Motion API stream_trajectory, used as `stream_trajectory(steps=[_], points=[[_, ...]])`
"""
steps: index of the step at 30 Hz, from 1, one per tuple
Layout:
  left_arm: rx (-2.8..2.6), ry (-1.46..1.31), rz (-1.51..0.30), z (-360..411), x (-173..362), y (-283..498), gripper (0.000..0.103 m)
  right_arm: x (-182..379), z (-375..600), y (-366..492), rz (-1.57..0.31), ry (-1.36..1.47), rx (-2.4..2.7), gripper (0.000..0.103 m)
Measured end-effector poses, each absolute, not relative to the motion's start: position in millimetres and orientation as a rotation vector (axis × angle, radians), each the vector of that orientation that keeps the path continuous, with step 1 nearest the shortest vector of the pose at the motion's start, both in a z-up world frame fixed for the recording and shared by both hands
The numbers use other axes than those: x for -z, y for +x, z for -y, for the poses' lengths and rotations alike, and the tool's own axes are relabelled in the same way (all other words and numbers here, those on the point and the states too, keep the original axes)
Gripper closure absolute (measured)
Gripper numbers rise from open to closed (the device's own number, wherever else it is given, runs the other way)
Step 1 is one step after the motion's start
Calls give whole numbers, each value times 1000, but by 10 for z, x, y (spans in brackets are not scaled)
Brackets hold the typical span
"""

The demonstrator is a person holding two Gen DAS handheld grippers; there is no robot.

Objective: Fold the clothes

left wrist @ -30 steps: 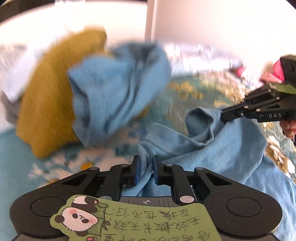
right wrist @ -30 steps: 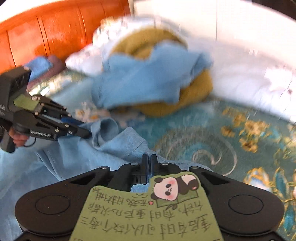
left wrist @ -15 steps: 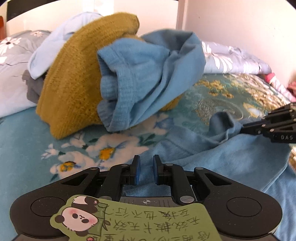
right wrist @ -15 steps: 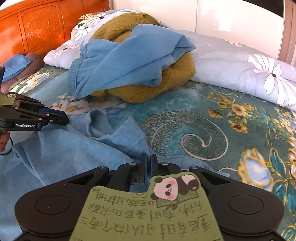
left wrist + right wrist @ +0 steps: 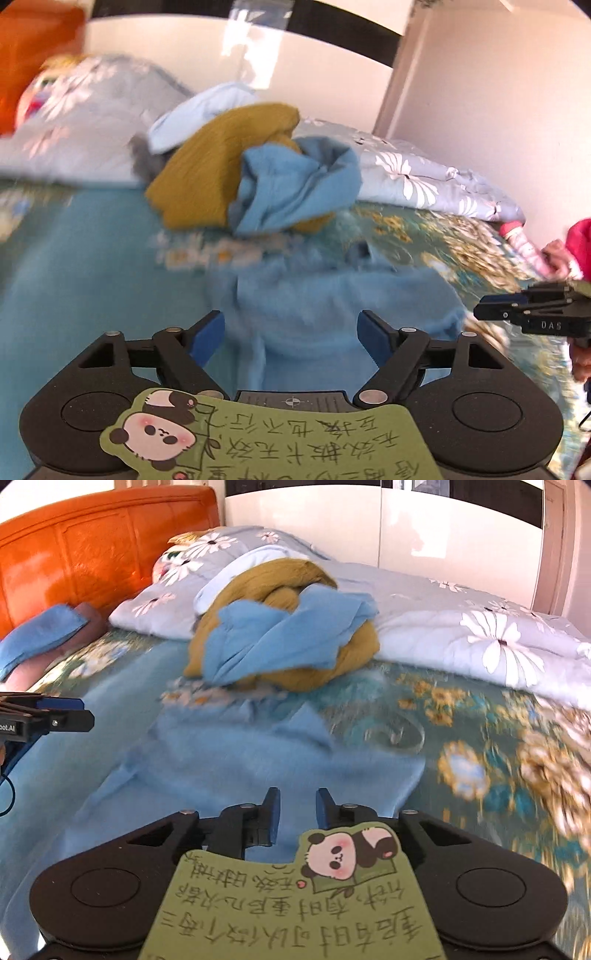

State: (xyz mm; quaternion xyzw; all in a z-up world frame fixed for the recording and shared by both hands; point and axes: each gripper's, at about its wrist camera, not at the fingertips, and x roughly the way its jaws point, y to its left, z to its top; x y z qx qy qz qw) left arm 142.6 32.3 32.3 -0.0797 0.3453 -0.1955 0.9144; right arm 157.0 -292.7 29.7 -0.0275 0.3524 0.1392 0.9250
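While the light-blue shirt lies spread on the floral bedspread below both tools, the left gripper is spread wide, holding nothing. The right gripper is only partly apart, also gripping nothing.

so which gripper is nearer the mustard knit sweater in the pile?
Hard to call; roughly level. Left gripper and right gripper both hover open over the flat light-blue shirt, with the mustard knit sweater farther up the bed beyond the shirt in both views.
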Motion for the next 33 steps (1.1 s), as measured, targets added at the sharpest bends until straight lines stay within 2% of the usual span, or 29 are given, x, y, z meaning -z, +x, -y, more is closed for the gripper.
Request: stream_trajectory(steps=[1, 4, 6, 7, 8, 9, 16, 20, 23, 33], points=[[395, -190, -720, -391, -302, 1300, 25, -299, 2922, 1392, -721, -44, -289, 79], [358, -252, -746, -549, -227, 883, 13, -324, 2887, 951, -723, -57, -278, 75], [355, -266, -746, -623, -186, 641, 13, -381, 2860, 665, -704, -64, -247, 69], [347, -270, -750, -653, -162, 546, 11, -412, 2850, 533, -692, -61, -233, 61], [339, -275, -755, -682, -136, 453, 4, -434, 2845, 419, -680, -53, -225, 55], [330, -279, -760, -712, -110, 361, 0, -442, 2847, 312, -672, -42, -217, 54], [291, -342, -784, -862, -26, -69, 1, -317, 2871, -365, -659, 49, -145, 28], [302, -323, -788, -865, 15, -224, 1, -177, 2873, -577, -680, 56, -95, 24], [305, -315, -808, -831, 64, -294, 1, -69, 2934, -694, -698, 79, -59, 18], [300, -306, -863, -696, 358, -343, 1, 351, 3190, -785, -800, 221, 34, 18]])
